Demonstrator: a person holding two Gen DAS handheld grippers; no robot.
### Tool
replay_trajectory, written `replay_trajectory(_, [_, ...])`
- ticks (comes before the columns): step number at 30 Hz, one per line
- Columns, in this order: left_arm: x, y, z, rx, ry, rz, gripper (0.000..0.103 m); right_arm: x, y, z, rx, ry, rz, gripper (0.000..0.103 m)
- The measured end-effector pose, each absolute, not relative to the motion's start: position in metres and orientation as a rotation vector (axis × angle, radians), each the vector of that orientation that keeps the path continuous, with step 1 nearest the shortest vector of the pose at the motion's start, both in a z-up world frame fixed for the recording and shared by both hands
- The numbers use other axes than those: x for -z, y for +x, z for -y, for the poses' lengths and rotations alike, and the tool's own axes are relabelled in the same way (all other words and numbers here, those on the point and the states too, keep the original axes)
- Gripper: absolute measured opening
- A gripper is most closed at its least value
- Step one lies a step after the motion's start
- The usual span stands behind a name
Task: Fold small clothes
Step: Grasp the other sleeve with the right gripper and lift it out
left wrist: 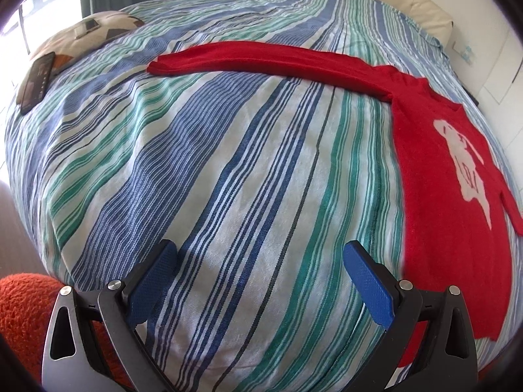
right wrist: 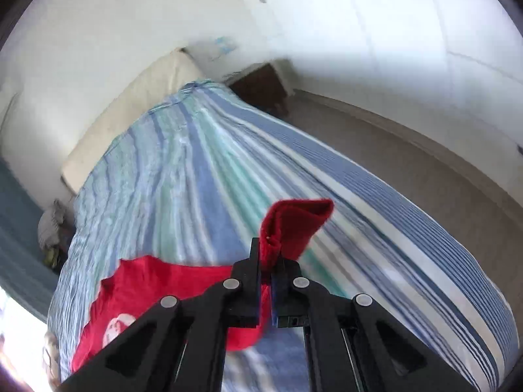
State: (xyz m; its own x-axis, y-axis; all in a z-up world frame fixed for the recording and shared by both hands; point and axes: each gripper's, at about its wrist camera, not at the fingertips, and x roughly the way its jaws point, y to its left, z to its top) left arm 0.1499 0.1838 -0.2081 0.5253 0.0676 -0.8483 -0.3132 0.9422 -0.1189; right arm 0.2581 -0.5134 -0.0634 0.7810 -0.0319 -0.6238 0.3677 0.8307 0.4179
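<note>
A small red sweater with a white print lies flat on the striped bed at the right of the left wrist view. Its one long sleeve stretches out to the left across the bed. My left gripper is open and empty, low over the bedspread, to the left of the sweater's body. My right gripper is shut on the cuff of the other red sleeve and holds it lifted above the bed. The sweater's body lies below and to the left in the right wrist view.
The striped blue, green and white bedspread covers the bed. A phone and a patterned pillow lie at the far left. An orange rug is at the near left. A cream headboard, white wall and beige floor surround the bed.
</note>
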Motion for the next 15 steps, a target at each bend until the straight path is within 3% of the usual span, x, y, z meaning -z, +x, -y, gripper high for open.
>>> replay_trajectory(5, [0.206, 0.154, -0.182, -0.209, -0.280, -0.984, 0.102, 0.000, 0.322, 0.364, -0.136, 0.409, -0.635, 0.004])
replay_trajectory(11, [0.202, 0.149, -0.197, -0.213, -0.332, -0.969, 0.102, 0.019, 0.377, 0.189, -0.470, 0.265, -0.744, 0.007])
replay_trajectory(12, [0.201, 0.148, -0.200, -0.219, -0.344, -0.967, 0.102, 0.035, 0.386, 0.171, -0.530, 0.276, -0.810, 0.021])
replay_trajectory(13, [0.201, 0.148, -0.203, -0.222, -0.357, -0.965, 0.102, 0.049, 0.385, 0.162, -0.570, 0.290, -0.874, 0.051])
replay_trajectory(14, [0.201, 0.148, -0.206, -0.224, -0.374, -0.964, 0.102, 0.062, 0.390, 0.153, -0.611, 0.315, -0.929, 0.062])
replay_trajectory(15, [0.201, 0.148, -0.208, -0.225, -0.389, -0.963, 0.102, 0.072, 0.389, 0.155, -0.651, 0.350, -0.944, 0.064])
